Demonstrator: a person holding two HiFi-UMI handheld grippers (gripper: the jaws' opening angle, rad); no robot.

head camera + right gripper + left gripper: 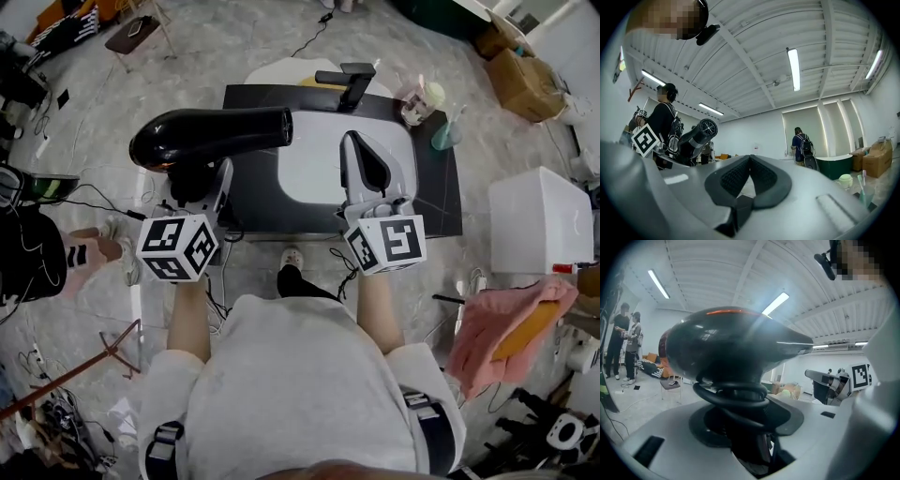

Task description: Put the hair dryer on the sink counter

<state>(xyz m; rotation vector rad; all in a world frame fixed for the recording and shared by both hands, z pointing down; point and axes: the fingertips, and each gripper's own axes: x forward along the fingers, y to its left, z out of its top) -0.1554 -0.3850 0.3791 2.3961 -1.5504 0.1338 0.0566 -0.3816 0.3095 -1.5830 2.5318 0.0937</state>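
Head view: left gripper (204, 183) clamped on the handle of the black hair dryer (211, 137), which is carried at the left edge of the sink counter (437, 192), nozzle pointing toward the basin (309, 169). Right gripper (362, 152) closed, empty, over the basin.

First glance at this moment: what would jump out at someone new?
The big black hair dryer, clamped by its handle in the left claw, hangs at the left end of the dark sink counter. The right claw, closed and empty, sits above the white basin.
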